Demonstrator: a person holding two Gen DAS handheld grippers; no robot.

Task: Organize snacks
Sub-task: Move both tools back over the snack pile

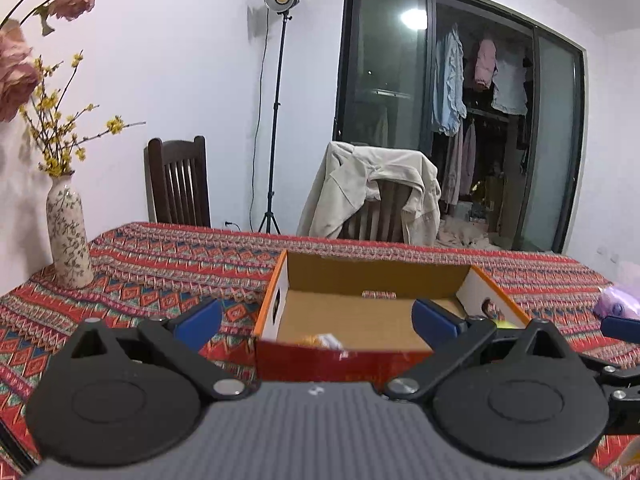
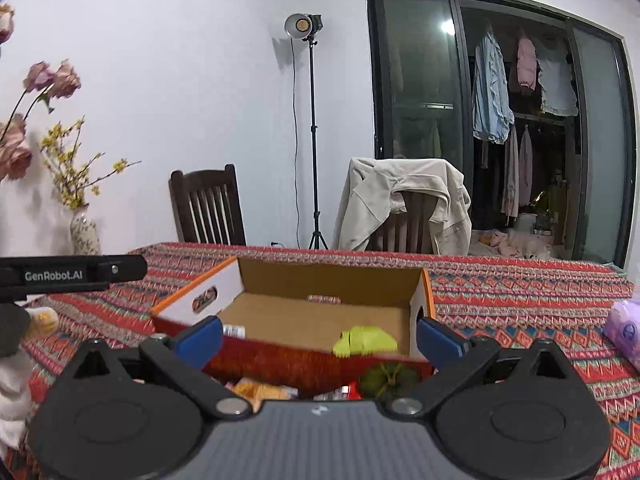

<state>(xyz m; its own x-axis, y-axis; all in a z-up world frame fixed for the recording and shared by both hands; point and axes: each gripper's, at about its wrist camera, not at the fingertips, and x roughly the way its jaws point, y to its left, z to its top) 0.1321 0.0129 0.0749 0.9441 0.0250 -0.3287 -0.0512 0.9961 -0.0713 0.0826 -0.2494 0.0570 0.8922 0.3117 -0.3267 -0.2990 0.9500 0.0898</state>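
My left gripper (image 1: 316,316) spread wide, empty, cardboard box (image 1: 360,276) at 12 o'clock on patterned tablecloth (image 1: 160,264), my right gripper (image 2: 320,334) likewise released, yellow-green snack pack (image 2: 366,340) inside box between its fingers, purple packet (image 2: 624,328) at 3 o'clock.

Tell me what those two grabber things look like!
Both look the same. The left gripper has two blue finger pads on black arms, silver pivot bolts, two big round black discs and a grey ribbed body. The right gripper matches it, with blue pads too. In the right view, a black bar at the left edge reads "GenRobot.AI" in white letters.
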